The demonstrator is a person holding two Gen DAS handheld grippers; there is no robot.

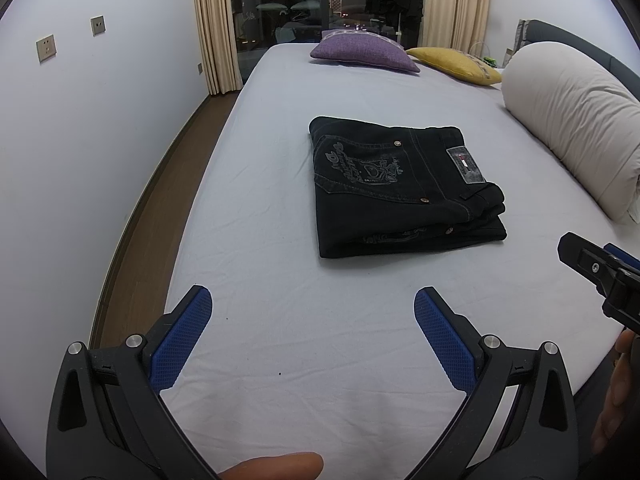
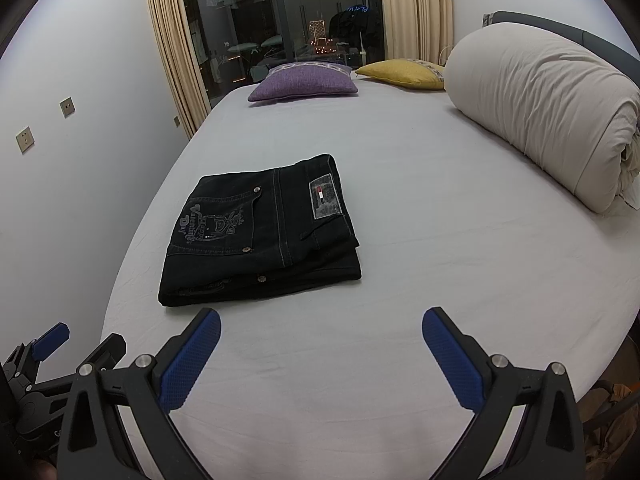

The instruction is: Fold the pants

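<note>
Black jeans [image 1: 400, 188] [image 2: 260, 240] lie folded into a compact stack on the pale bed sheet [image 1: 320, 320] [image 2: 400, 280], back pocket embroidery and waist patch facing up. My left gripper [image 1: 312, 316] hovers open over bare sheet, short of the stack's near edge, nothing between its blue pads. My right gripper [image 2: 320, 340] is also open and empty, just in front of and to the right of the stack. The right gripper [image 1: 596, 268] shows at the right edge of the left wrist view; the left gripper [image 2: 80, 344] shows at the lower left of the right wrist view.
A rolled cream duvet [image 1: 576, 128] [image 2: 540, 120] lies along the bed's right side. A purple cushion [image 1: 360, 52] [image 2: 304, 82] and a yellow cushion [image 1: 456, 64] [image 2: 404, 73] sit at the far end before a dark window. A white wall [image 1: 100, 140] and floor strip run along the left.
</note>
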